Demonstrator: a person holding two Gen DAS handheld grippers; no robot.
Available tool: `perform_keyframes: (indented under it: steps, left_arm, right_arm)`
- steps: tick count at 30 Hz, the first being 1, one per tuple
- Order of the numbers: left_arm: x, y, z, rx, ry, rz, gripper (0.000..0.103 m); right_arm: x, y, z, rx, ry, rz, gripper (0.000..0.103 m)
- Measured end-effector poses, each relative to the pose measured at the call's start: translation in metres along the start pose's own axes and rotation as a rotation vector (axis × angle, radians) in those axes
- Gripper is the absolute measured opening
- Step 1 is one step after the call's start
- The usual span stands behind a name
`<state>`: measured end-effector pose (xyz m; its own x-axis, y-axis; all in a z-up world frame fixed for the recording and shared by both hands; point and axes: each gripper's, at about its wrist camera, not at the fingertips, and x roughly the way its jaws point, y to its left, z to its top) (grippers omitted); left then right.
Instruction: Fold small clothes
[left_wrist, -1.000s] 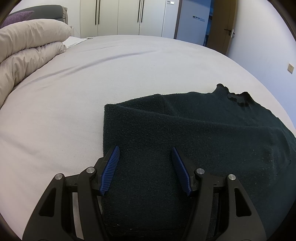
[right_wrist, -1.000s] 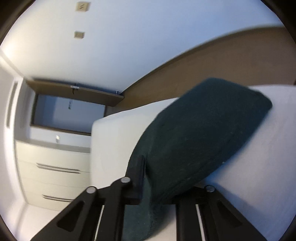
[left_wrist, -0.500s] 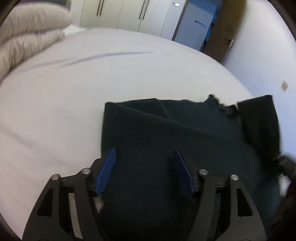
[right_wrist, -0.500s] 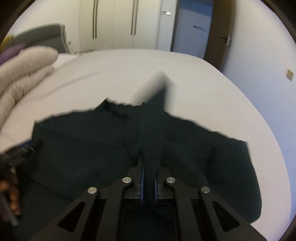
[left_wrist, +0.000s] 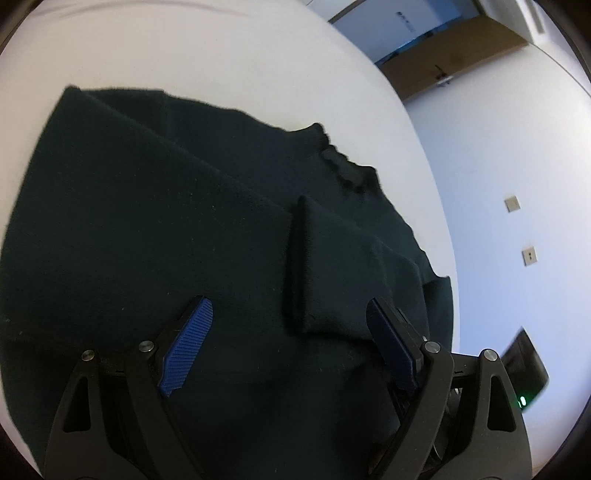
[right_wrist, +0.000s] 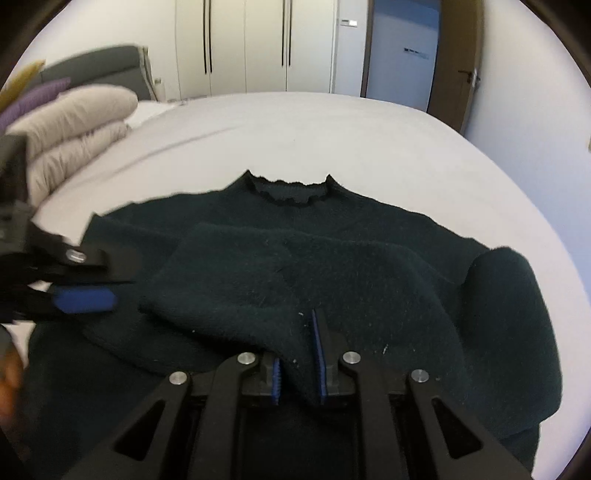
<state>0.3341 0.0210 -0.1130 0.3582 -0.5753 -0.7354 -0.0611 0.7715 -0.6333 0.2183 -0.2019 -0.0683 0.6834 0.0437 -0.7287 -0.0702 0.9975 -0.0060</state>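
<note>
Pinching sleeve (right_wrist: 295, 354), right tool (right_wrist: 299, 354)

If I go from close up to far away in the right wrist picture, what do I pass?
Right claw pinching a sleeve → dark green sweater → its frilly collar → white bed → wardrobe doors.

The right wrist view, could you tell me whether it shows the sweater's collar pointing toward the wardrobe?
Yes, the dark sweater lies on the bed with its collar at the far edge, toward the wardrobe.
</note>
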Motion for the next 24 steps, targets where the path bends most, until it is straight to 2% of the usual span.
perform_keyframes:
  steps: [8,11,13,15,18,20,22,24]
  left_arm:
    - [0.014,-0.003,0.007,-0.055,0.043,-0.015,0.085]
    - [0.016,-0.005,0.006,-0.077,0.071,-0.053,0.077]
    - [0.018,-0.011,0.007,-0.075,0.085,-0.082,0.076]
    - [0.024,-0.016,0.009,-0.044,0.093,-0.060,0.076]
    - [0.032,-0.011,0.012,-0.080,0.102,-0.084,0.074]
    - [0.034,-0.008,0.015,-0.099,0.107,-0.094,0.060]
    - [0.038,-0.008,0.017,-0.094,0.123,-0.082,0.031]
    - [0.044,-0.010,0.017,-0.077,0.133,-0.065,0.030]
  right_arm:
    - [0.000,0.000,-0.006,0.015,0.000,0.064,0.019]
    - [-0.001,-0.002,-0.006,0.030,-0.005,0.082,0.019]
    - [-0.001,-0.003,-0.007,0.040,-0.010,0.093,0.019]
    - [-0.002,-0.005,-0.008,0.053,-0.017,0.110,0.019]
    - [0.000,-0.009,-0.009,0.072,-0.013,0.131,0.019]
    - [0.001,-0.011,-0.010,0.081,-0.011,0.140,0.019]
    - [0.001,-0.011,-0.010,0.085,-0.010,0.142,0.019]
    - [-0.001,-0.011,-0.011,0.090,-0.014,0.143,0.019]
